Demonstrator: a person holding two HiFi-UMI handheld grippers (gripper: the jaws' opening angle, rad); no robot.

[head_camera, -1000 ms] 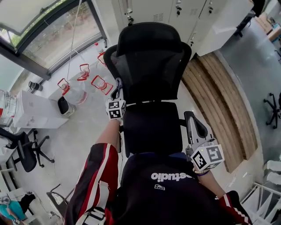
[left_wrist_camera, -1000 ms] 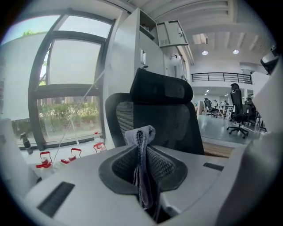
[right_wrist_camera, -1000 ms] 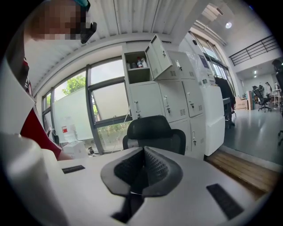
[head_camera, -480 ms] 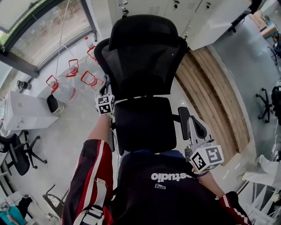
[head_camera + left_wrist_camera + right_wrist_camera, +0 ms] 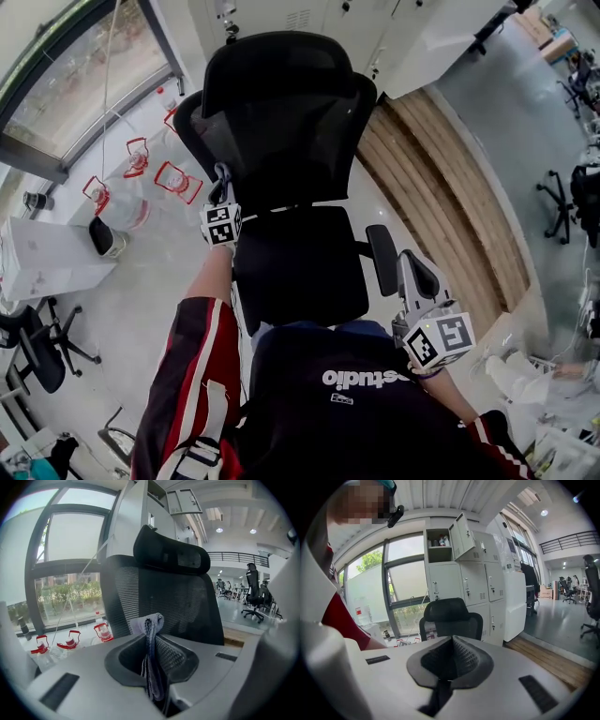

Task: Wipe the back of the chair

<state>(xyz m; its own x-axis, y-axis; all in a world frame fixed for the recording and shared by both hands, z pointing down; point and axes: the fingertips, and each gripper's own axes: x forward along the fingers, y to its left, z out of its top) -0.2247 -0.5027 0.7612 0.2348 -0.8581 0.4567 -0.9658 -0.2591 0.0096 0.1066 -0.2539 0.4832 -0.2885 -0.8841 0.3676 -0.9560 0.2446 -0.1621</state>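
Left gripper view first: what is the left hand-held gripper (image 5: 151, 677) carrying?

— Its jaws are clamped on a grey cloth (image 5: 150, 625), folded and sticking up past the tips. Right behind it is the mesh chair back (image 5: 183, 602), with the headrest (image 5: 171, 555) above.

Is the cloth on the mesh?

— I cannot tell from there. In the head view the left hand-held gripper (image 5: 221, 180) sits at the left edge of the chair back (image 5: 281, 141), low down, just above the seat (image 5: 300, 267). Touching or just beside it, at most.

And the other hand?

— The right hand-held gripper (image 5: 451, 641) has its jaws together on nothing. In the head view it (image 5: 414, 267) hangs beside the right armrest (image 5: 382, 258), well apart from the chair back.

So how far along is the wipe?

— I judge it early, or barely under way. The cloth is gripped and brought to the lower left edge, which is the preparation done. The mesh shows no mark to say which parts are wiped, so the broad middle, the right side and the top all look left to do
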